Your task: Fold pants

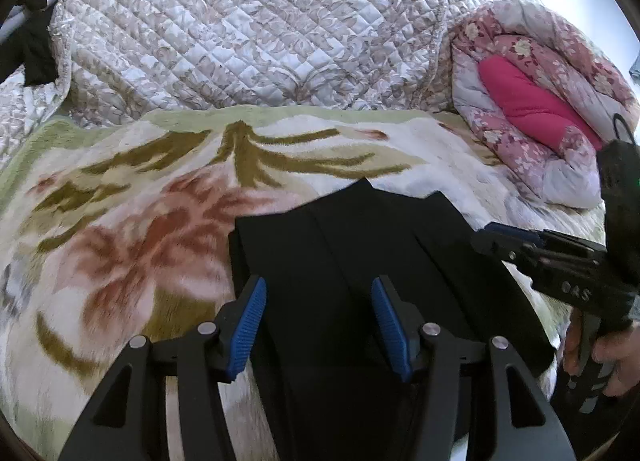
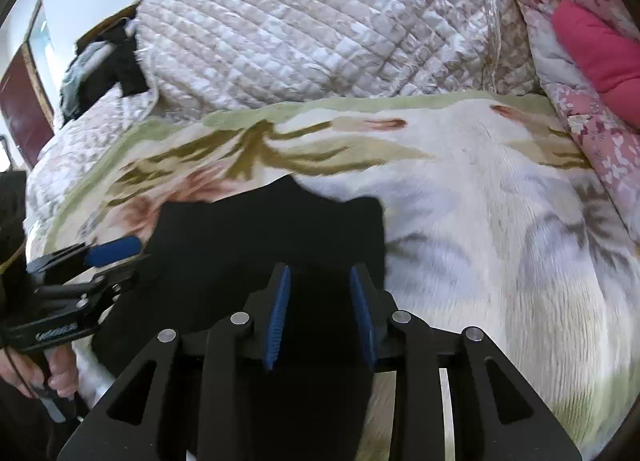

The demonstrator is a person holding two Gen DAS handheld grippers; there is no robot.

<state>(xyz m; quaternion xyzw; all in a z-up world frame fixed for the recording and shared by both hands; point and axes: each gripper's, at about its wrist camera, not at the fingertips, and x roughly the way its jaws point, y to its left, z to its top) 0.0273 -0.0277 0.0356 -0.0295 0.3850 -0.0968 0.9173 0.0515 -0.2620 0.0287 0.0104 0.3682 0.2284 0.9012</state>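
Left wrist view: black pants (image 1: 340, 245) are laid on the floral blanket (image 1: 120, 221), far edge uneven — open blanket beyond. Left gripper (image 1: 318, 325) and right gripper (image 2: 320, 317) are held open, nothing gripped.

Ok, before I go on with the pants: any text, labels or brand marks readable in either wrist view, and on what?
"DAS", as best it reads: raised letters on the body of the right tool, seen in the left wrist view.
Marking on the body of the left tool, seen in the right wrist view: too blurred to read.
Black pants, floral blanket, quilt: no text seen.
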